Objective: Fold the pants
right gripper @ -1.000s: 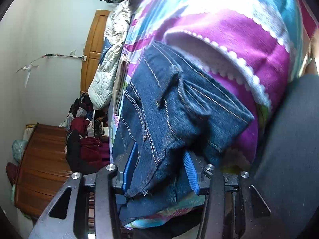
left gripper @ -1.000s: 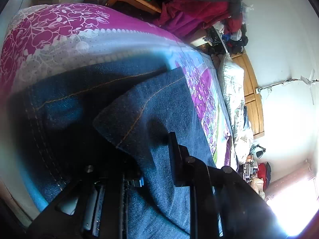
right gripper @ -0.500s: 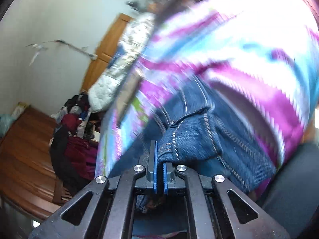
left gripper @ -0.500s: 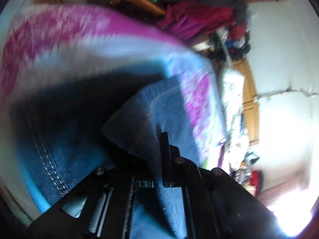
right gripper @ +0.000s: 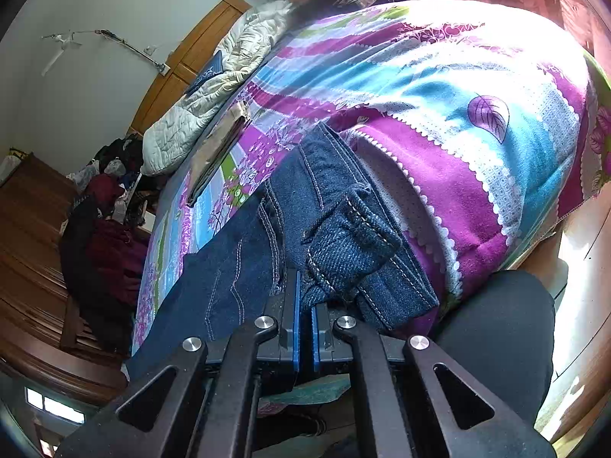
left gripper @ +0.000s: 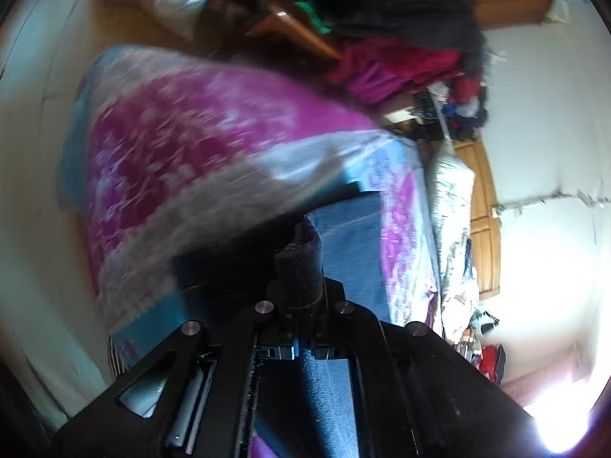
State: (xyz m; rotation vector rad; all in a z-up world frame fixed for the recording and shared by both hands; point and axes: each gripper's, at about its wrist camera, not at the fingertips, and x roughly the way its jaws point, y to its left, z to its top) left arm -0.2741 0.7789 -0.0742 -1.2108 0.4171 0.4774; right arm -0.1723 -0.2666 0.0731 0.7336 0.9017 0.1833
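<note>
Dark blue jeans (right gripper: 236, 267) lie on a bed with a magenta, blue and white cover (right gripper: 458, 122). In the right wrist view my right gripper (right gripper: 305, 305) is shut on a bunched fold at the waistband (right gripper: 351, 244), raised off the cover. In the left wrist view my left gripper (left gripper: 303, 305) is shut on a dark denim edge of the jeans (left gripper: 301, 267), and a paler stretch of leg (left gripper: 351, 236) runs away behind it. That view is motion-blurred.
A white quilt (right gripper: 214, 99) and a flat folded item (right gripper: 217, 149) lie further up the bed by the wooden headboard (right gripper: 191, 53). A chair heaped with dark and red clothes (left gripper: 401, 38) stands beside the bed. A person's dark-clothed leg (right gripper: 496, 332) is at the bed's edge.
Both grippers went from open around the denim to shut on it. Both have since lifted their hold of the jeans, and the left view has pulled back from the bed.
</note>
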